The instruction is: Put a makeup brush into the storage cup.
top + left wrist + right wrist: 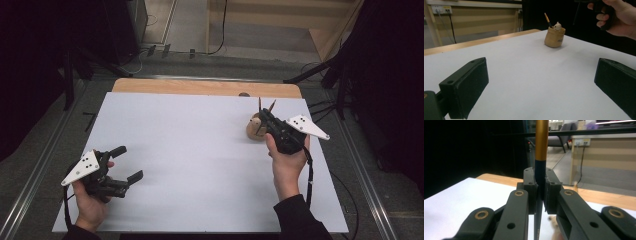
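Item: pencil [541,145], clamped upright in the right claw [540,192] above a small tan pot [255,128] near the tabletop's [200,165] far right corner.

Detail: Dark shaft with gold upper band; claw pads pressed together on the dark part, its lower end running down toward the pot beneath. Pot: sack-shaped, with a pale animal figure [557,25] at its mouth and another pencil [548,20] standing inside. Left claw [125,164]: jaws wide apart, holding nothing, at the near left corner, well apart from the pot. Risks: thin shaft may pivot or slip between the pads; a tilted lift may snag the rim and tip the light pot. The right gripper view confirms the grip; the left gripper view gives the pot's contents; the high view gives overall layout.
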`<state>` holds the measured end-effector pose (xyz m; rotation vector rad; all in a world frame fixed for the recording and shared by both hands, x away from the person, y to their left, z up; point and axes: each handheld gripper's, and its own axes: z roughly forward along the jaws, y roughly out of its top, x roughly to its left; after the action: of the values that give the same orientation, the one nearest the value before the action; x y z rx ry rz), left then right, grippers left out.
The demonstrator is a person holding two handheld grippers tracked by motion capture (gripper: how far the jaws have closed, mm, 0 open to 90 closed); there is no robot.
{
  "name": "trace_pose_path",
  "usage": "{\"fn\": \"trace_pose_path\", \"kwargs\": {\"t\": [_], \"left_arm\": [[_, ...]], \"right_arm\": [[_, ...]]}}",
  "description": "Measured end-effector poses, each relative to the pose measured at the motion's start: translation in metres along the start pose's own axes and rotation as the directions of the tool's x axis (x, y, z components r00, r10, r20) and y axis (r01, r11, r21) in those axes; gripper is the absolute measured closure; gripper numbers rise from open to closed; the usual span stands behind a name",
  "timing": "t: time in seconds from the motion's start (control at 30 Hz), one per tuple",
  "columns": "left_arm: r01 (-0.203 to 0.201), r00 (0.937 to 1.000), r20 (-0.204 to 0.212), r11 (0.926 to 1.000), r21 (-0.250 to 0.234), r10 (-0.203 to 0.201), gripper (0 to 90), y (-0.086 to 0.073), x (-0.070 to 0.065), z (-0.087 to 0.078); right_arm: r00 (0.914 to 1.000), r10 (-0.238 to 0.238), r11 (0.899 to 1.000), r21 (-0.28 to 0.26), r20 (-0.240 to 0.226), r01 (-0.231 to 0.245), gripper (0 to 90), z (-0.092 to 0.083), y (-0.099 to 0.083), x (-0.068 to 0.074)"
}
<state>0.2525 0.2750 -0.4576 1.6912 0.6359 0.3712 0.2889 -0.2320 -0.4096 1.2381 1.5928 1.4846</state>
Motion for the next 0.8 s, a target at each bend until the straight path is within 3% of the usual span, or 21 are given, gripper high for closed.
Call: {"fn": "trace_pose_path", "kwargs": {"t": [0.13,0.53,0.8], "left_arm": [[0.002,1.0,-0.009,1.0,-0.006,-0.002,0.0,-0.001,0.002,-0.005],[-0.007,0.9994,-0.033,1.0,0.003,0.007,0.0,-0.004,0.006,-0.016],[-0.006,0.9991,-0.042,1.0,-0.002,0.006,0.0,-0.004,0.007,-0.019]], "right_arm": [[0.9996,0.02,1.0,-0.011,0.02,-0.02,83.8,0.003,0.004,-0.013],[0.9957,-0.024,1.0,-0.013,0.089,0.026,83.8,0.016,0.011,-0.033],[0.9908,-0.06,0.998,0.014,0.122,0.059,83.8,0.028,0.005,-0.042]]}}
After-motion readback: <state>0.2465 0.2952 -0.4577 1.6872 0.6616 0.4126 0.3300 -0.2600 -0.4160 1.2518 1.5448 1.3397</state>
